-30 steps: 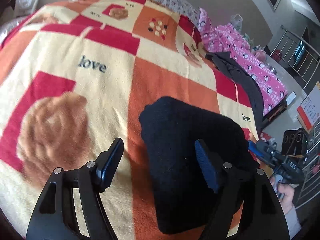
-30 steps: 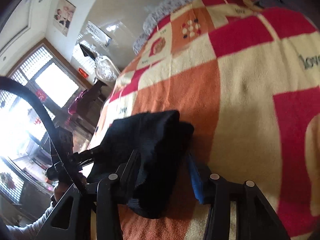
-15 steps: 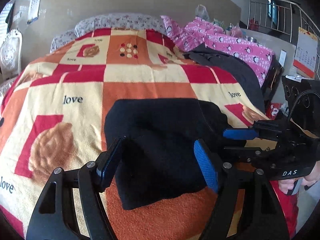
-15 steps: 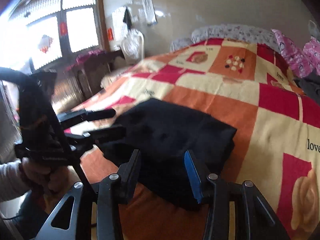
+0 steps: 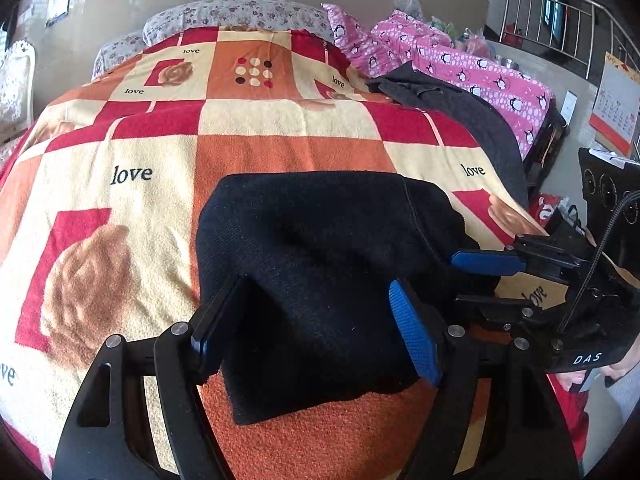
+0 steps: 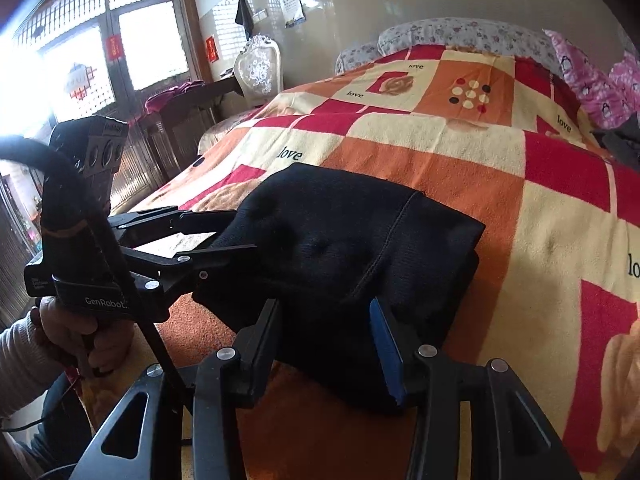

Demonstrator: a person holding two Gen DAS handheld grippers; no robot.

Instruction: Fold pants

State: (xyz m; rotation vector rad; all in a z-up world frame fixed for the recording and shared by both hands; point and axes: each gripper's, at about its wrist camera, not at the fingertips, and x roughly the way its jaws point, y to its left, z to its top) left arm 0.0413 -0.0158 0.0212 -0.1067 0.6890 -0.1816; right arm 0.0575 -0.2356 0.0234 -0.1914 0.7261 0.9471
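The black pants (image 5: 320,240) (image 6: 352,232) lie folded into a thick bundle on the checked orange, red and cream blanket (image 5: 280,152). My left gripper (image 5: 318,280) stands wide open, its fingers straddling the bundle's near left part without pinching it. In the right wrist view the left gripper (image 6: 246,230) reaches in from the left, and a person's hand (image 6: 72,332) holds it. My right gripper (image 6: 325,301) is at the bundle's near right corner, where black fabric fills the gap between its pads. From the left wrist view the right gripper (image 5: 454,278) comes in from the right.
A dark grey garment (image 5: 460,108) and pink penguin bedding (image 5: 480,72) lie along the bed's right side. Floral pillows (image 5: 240,16) sit at the head. A white chair (image 6: 260,64) and dark furniture stand left of the bed. The bed's near edge is just under both grippers.
Both grippers have rolled level and shifted sideways, so the bundle now sits squarely before them. The left fingers, earlier half over bare blanket, now straddle the pants. Little has moved in the last half second.
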